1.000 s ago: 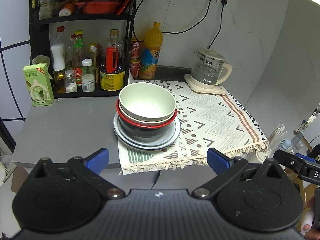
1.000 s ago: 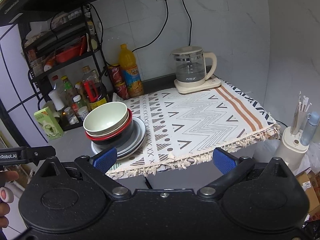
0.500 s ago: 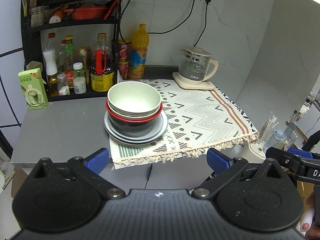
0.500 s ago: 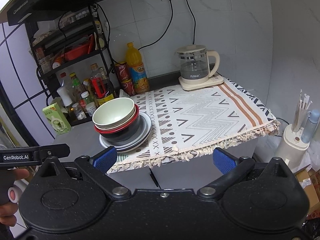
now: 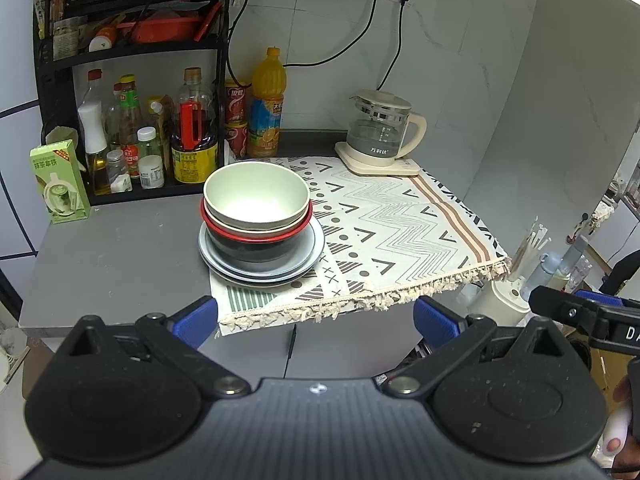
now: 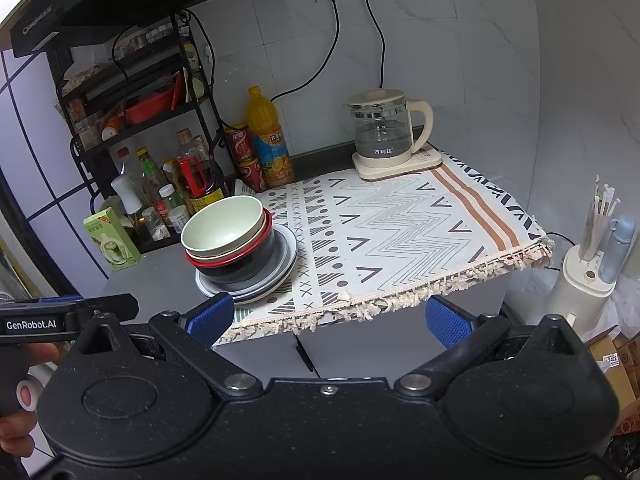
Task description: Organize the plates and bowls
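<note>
Left gripper (image 5: 314, 322): jaws spread wide, blue pads (image 5: 196, 320) well apart, nothing held, off the front edge of the counter (image 5: 112, 256). Right gripper (image 6: 328, 318): same state, wide open and empty, also short of the counter edge; the left unit's black body shows at 9 o'clock in the right wrist view. Bowl-and-plate stack sits at 12 o'clock from the left gripper, 11 o'clock from the right: pale green bowl (image 5: 256, 196) on top, nested in a beige bowl (image 5: 298, 222), that in a red-rimmed black bowl (image 5: 252, 250), all on stacked grey plates (image 5: 308, 256). Stack straddles the left edge of the patterned cloth (image 5: 400, 232), plates partly on cloth, partly over bare counter. Neither gripper touches the stack. Cloth's fringe hangs over the counter front. At 1 o'clock on the cloth's far corner: glass kettle (image 5: 380, 128) on a cream base. Behind the stack at 12 o'clock: orange juice bottle (image 5: 266, 108) and red cans (image 5: 236, 120). At 11 o'clock: black rack (image 5: 132, 48) with sauce bottles; green carton (image 5: 60, 182) at 10 o'clock.
</note>
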Demonstrator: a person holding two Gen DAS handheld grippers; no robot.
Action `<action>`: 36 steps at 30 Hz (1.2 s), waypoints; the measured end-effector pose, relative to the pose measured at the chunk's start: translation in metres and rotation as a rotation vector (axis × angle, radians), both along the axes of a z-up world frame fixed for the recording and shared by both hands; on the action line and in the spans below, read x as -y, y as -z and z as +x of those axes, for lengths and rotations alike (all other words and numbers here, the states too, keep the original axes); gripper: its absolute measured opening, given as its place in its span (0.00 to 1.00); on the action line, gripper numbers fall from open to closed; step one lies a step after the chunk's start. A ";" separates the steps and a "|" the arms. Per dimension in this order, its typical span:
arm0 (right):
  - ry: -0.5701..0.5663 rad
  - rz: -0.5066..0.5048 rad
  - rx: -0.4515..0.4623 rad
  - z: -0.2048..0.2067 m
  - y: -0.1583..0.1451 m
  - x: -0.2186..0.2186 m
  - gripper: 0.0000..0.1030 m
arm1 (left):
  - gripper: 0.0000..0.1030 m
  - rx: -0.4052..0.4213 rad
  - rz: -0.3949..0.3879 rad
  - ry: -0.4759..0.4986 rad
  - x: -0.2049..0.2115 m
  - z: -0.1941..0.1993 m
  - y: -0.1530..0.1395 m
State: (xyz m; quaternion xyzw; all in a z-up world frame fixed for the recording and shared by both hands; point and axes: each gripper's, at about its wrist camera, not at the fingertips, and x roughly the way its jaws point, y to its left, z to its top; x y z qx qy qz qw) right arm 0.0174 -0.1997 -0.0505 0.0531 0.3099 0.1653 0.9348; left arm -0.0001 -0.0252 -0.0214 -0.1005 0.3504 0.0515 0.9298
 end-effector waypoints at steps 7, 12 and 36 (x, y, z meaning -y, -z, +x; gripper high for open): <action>-0.013 -0.002 -0.002 -0.001 -0.002 -0.003 1.00 | 1.00 0.006 -0.005 -0.009 -0.003 0.000 0.000; -0.021 -0.001 -0.005 0.001 -0.003 -0.004 1.00 | 1.00 0.006 0.001 -0.007 -0.004 0.001 -0.002; -0.029 0.009 -0.020 -0.008 -0.005 0.004 1.00 | 1.00 -0.001 0.017 -0.006 0.003 -0.007 -0.007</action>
